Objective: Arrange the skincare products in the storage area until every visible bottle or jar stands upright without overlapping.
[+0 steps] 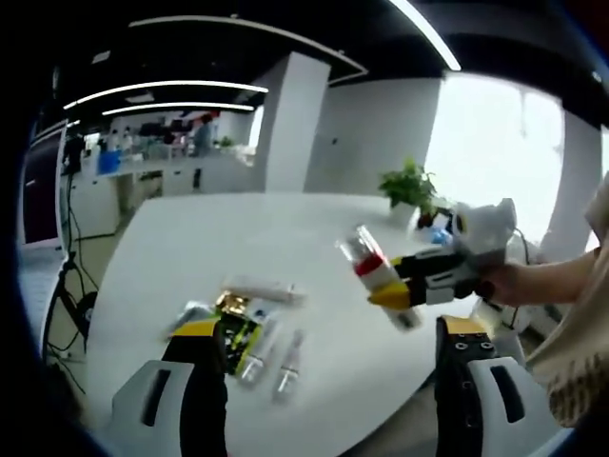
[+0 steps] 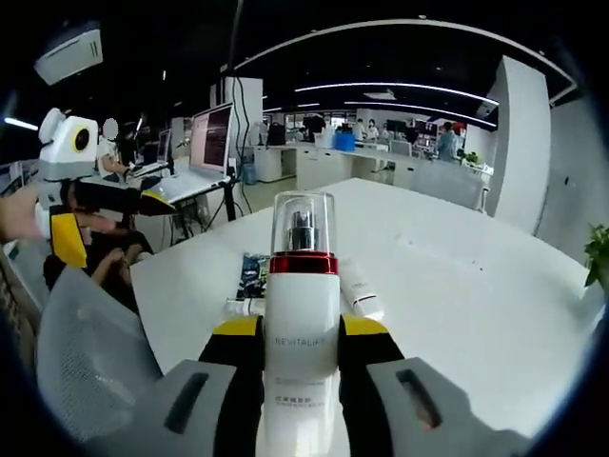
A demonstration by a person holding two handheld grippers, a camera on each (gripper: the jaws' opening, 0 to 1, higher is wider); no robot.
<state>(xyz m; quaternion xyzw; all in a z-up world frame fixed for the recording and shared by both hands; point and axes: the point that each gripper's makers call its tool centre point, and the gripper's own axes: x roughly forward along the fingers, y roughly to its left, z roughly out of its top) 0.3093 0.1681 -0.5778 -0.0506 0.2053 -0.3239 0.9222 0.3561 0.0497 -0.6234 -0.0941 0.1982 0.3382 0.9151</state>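
A white bottle [image 2: 303, 324] with a red band and a clear cap stands upright between my right gripper's [image 2: 303, 345] jaws, which are shut on it above the white table [image 2: 457, 286]. In the left gripper view the same bottle [image 1: 373, 267] hangs tilted over the table, held by the right gripper [image 1: 433, 274] that enters from the right. My left gripper [image 1: 328, 376] is open, its jaws wide apart with nothing between them, just above several products lying flat: a white tube [image 1: 264, 288], a gold-capped item [image 1: 231, 303], a green-black packet [image 1: 238, 338] and two slim vials [image 1: 271, 357].
A potted plant [image 1: 409, 186] stands at the table's far edge. In the right gripper view a grey mesh chair [image 2: 86, 352] sits at the near left, a laptop [image 2: 205, 143] on a desk behind it, and the left gripper [image 2: 95, 195] hovers at the left. Desks fill the background.
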